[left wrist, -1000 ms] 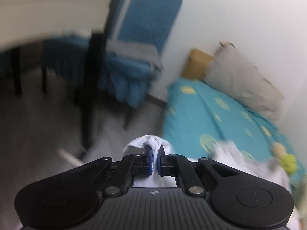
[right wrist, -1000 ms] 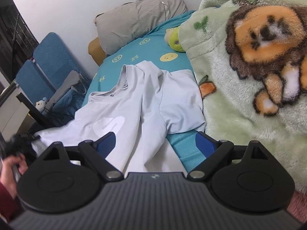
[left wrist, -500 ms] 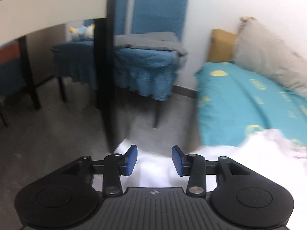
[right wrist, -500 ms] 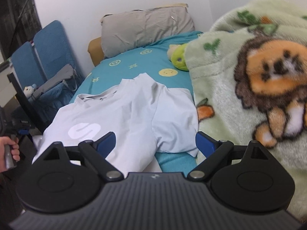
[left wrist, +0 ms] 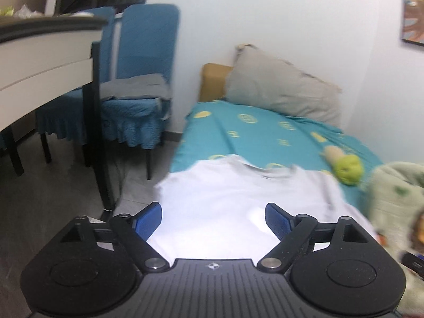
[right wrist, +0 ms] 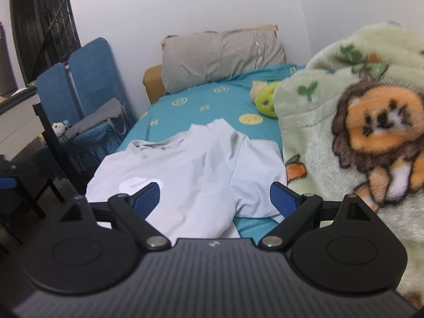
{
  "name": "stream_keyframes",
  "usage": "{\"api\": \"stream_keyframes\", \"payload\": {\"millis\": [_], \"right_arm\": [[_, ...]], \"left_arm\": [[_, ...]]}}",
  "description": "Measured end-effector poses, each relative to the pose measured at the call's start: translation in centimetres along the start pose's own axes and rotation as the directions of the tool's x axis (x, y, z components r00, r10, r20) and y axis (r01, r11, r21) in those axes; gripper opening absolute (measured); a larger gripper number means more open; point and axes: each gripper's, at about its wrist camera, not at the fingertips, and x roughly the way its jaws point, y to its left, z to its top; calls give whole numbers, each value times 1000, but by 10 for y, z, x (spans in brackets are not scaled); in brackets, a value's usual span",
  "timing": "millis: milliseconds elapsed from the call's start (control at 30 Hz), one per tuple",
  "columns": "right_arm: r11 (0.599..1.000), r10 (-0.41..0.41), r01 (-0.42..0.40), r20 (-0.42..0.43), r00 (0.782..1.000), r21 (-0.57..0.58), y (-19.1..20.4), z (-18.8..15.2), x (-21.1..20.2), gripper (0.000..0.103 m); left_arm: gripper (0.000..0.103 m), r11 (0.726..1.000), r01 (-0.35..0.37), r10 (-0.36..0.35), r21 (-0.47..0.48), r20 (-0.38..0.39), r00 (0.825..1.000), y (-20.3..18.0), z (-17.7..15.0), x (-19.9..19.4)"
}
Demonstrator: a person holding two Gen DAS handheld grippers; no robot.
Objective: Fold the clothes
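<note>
Both your tools are spread wide, nothing held: left tool [left wrist: 213,218], right tool [right wrist: 215,198]. The white shirt [right wrist: 190,169] lies face-up on the bed [right wrist: 201,106], right sleeve folded across. Pinch a hem edge cleanly, one layer only, and smooth wrinkles before folding.

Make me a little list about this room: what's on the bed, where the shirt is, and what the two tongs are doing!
bed: teal sheet with yellow prints
shirt: white T-shirt spread on the bed, one sleeve folded over
pillow: grey pillow at the head
toy: green plush toy beside the blanket
blanket: lion blanket on the right
left tongs: open, holding nothing
right tongs: open, holding nothing
chairs: blue chairs by the bed
</note>
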Motion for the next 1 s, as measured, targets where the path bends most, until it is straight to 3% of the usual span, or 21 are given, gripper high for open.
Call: {"api": "stream_keyframes", "payload": {"millis": [167, 267, 433, 700, 1000], "right_arm": [[1000, -1, 1, 57, 998, -1, 5, -3, -23, 91], [1000, -9, 10, 68, 998, -14, 10, -9, -28, 91], [998, 24, -27, 44, 999, 63, 7, -16, -26, 91], [1000, -1, 0, 53, 999, 19, 13, -19, -27, 91], [1000, -25, 26, 44, 999, -9, 26, -17, -32, 91]], "left_arm": [[100, 997, 36, -39, 61, 38, 999, -34, -27, -55], [100, 995, 45, -52, 91, 80, 995, -42, -52, -75], [100, 995, 53, -60, 89, 75, 995, -34, -82, -72], [101, 997, 33, -39, 63, 94, 995, -21, -81, -62], [101, 995, 19, -27, 101, 79, 997, -27, -84, -55]]}}
